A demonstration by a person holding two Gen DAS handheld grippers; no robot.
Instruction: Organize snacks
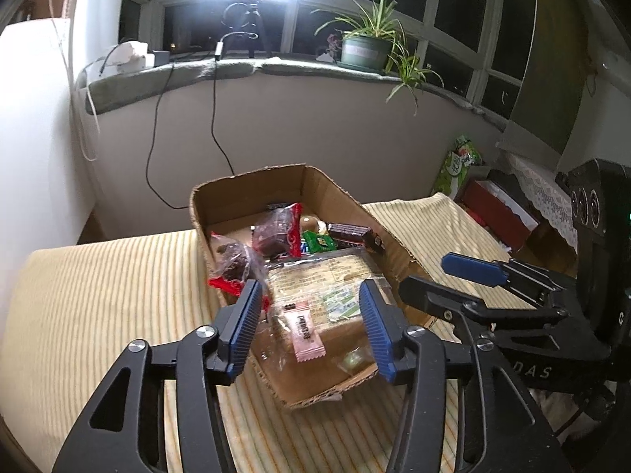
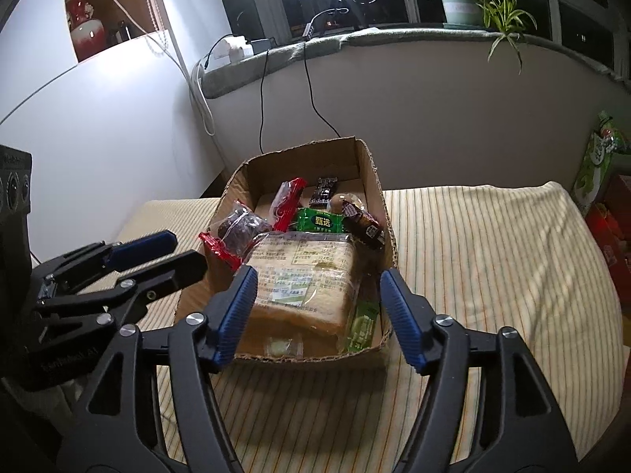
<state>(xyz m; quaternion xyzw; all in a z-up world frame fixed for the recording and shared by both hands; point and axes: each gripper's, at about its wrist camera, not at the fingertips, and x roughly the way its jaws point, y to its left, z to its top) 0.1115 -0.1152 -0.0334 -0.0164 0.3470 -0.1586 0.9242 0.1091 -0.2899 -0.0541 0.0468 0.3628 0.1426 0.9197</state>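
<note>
A cardboard box (image 1: 244, 193) (image 2: 372, 165) sits on a yellow striped cloth and holds several snacks. A bagged bread loaf (image 1: 331, 276) (image 2: 299, 276) fills its near half. A pink wrapped bar (image 1: 305, 331) lies on the loaf. Red-wrapped brown cakes (image 1: 232, 262) (image 2: 240, 228), a green packet (image 2: 319, 220) and a dark chocolate bar (image 1: 353, 234) (image 2: 361, 222) lie behind. My left gripper (image 1: 311, 331) is open and empty, just above the box's near end. My right gripper (image 2: 317, 315) is open and empty, in front of the box.
The striped cloth (image 2: 493, 260) covers the table around the box. A window sill with a potted plant (image 1: 364, 47) and cables is behind. A green bag (image 1: 459, 165) and red boxes (image 1: 497, 213) stand off the table's right side.
</note>
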